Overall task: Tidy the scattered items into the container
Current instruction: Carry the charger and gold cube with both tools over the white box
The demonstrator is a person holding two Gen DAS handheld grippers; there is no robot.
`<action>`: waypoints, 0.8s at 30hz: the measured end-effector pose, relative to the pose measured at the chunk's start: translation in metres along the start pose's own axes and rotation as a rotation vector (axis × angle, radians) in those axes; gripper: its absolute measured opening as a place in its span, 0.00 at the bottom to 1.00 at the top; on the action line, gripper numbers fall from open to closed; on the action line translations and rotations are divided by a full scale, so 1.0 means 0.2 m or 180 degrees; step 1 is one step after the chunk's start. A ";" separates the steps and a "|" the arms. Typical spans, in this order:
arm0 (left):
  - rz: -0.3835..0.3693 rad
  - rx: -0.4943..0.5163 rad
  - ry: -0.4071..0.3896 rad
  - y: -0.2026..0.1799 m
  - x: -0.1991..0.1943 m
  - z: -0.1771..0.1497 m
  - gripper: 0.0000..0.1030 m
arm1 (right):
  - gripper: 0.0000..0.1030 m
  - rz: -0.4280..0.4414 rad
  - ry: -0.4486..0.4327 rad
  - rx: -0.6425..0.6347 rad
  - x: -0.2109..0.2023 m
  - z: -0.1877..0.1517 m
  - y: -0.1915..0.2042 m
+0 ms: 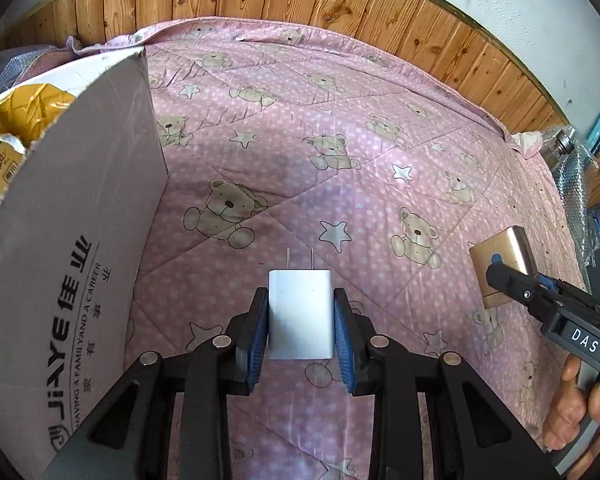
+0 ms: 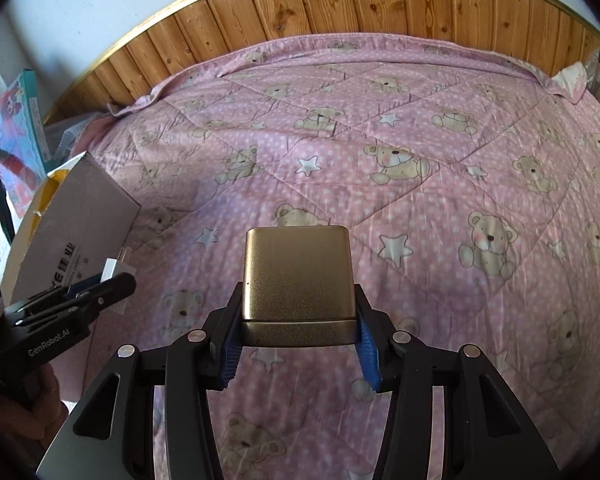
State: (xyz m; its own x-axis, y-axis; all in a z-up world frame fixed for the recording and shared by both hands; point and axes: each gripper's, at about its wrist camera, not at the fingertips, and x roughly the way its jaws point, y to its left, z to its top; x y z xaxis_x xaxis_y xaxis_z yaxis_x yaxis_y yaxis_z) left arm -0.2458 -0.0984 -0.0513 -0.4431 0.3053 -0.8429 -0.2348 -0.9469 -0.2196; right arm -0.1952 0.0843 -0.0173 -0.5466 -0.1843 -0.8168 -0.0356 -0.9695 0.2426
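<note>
Both picked, neither stowed: left gripper (image 1: 301,320) clamps the white charger (image 1: 300,314), right gripper (image 2: 299,328) clamps the gold box (image 2: 298,280), both above the bed (image 2: 420,200), cardboard box (image 1: 80,240) to their left.

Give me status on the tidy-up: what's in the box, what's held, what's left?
Done: the open white cardboard box already holds a yellow packet. In hand: the left hand-held gripper is shut on a white plug-in charger block, and the right hand-held gripper is shut on a gold metallic rectangular power bank; both are beside the box, not over it. Left: drop both in. No other loose items show on the pink bear-print quilt.
</note>
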 end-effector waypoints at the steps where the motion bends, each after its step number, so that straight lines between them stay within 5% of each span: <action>1: -0.0001 0.0035 -0.0029 -0.01 -0.04 -0.01 0.31 | 0.49 0.0027 -0.0007 0.0025 -0.02 -0.03 0.01; 24: -0.0069 0.0449 -0.0441 -0.20 -0.70 -0.31 0.31 | 0.49 0.0362 -0.0197 0.0194 -0.47 -0.54 0.26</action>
State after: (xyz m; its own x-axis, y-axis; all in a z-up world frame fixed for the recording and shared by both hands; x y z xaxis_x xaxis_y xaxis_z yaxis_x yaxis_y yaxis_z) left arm -0.1203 -0.1090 0.0451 -0.5493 0.3457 -0.7608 -0.3601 -0.9195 -0.1579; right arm -0.0558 0.0347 0.0156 -0.6006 -0.2802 -0.7488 -0.0201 -0.9310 0.3645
